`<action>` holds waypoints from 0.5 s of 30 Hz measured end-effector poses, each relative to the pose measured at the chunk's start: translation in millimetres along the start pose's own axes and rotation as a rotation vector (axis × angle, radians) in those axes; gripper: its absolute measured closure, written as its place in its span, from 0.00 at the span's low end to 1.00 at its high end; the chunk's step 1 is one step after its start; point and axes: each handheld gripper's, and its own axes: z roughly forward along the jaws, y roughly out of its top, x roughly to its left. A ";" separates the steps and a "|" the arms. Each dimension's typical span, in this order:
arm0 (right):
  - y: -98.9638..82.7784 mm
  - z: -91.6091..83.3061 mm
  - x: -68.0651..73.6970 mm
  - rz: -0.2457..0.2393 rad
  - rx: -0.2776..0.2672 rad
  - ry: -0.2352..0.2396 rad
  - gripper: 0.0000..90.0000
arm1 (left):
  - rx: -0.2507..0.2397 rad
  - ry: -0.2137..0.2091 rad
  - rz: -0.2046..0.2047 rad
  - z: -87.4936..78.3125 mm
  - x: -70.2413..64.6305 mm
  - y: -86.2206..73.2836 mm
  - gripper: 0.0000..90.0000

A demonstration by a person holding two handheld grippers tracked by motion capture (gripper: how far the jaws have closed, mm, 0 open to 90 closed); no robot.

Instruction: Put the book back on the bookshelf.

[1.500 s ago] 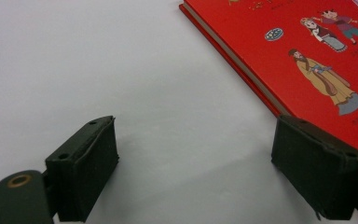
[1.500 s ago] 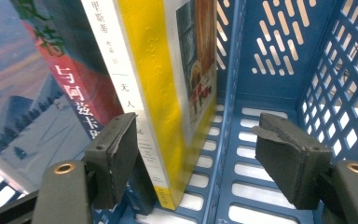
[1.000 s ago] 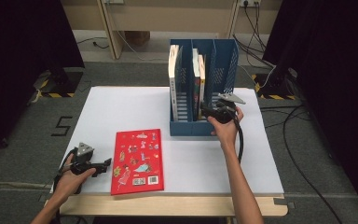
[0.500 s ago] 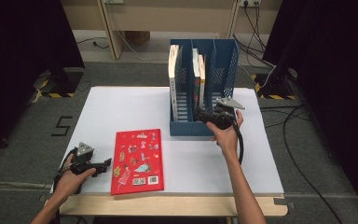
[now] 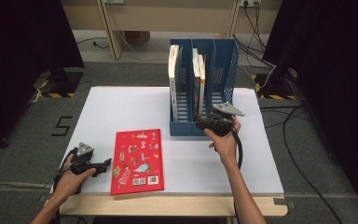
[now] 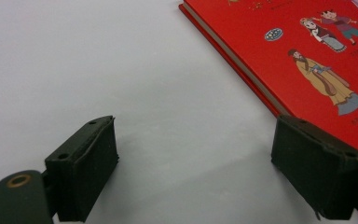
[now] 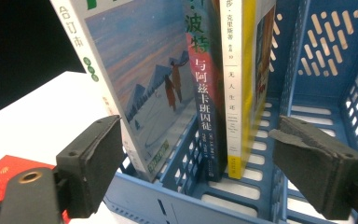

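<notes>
Red book (image 5: 138, 161): flat hardcover, glossy red cover with cartoon figures, lying face up near the table's near edge, left of centre. Left gripper (image 5: 103, 164) sits just left of it, jaws spread, nothing between the pads, bare white tabletop (image 5: 121, 112) under them. Blue file rack (image 5: 223, 60): rigid plastic, slotted walls, three compartments, standing at the far side. Left and middle slots each hold upright books (image 7: 168, 79); right slot is bare. Right gripper (image 5: 200, 124) at the rack's near wall, jaws spread, pinching nothing.
</notes>
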 end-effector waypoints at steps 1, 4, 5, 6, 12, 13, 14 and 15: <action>-1.5 -1.7 -0.1 0.000 -0.007 0.001 0.18 | 0.000 0.000 0.000 0.0 0.0 0.0 0.15; -6.5 -7.2 0.5 -0.003 -0.016 0.026 0.17 | 0.000 0.000 0.000 0.0 0.0 0.0 0.15; -8.1 -8.3 1.2 0.000 -0.015 0.030 0.17 | 0.000 0.000 0.000 0.0 0.0 0.0 0.15; -8.1 -8.3 1.2 0.000 -0.015 0.030 0.17 | 0.000 0.000 0.000 0.0 0.0 0.0 0.15; -15.5 -15.3 7.2 0.012 -0.005 0.085 0.17 | 0.000 0.000 0.000 0.0 0.0 0.0 0.15; -16.8 -16.0 9.0 0.013 -0.002 0.092 0.17 | 0.000 0.000 0.000 0.0 0.0 0.0 0.15; -18.3 -16.3 10.0 0.010 0.000 0.095 0.17 | 0.000 0.000 0.000 0.0 0.0 0.0 0.15; -20.1 -16.2 11.3 0.016 0.006 0.100 0.17 | 0.000 0.000 0.000 0.0 0.0 0.0 0.15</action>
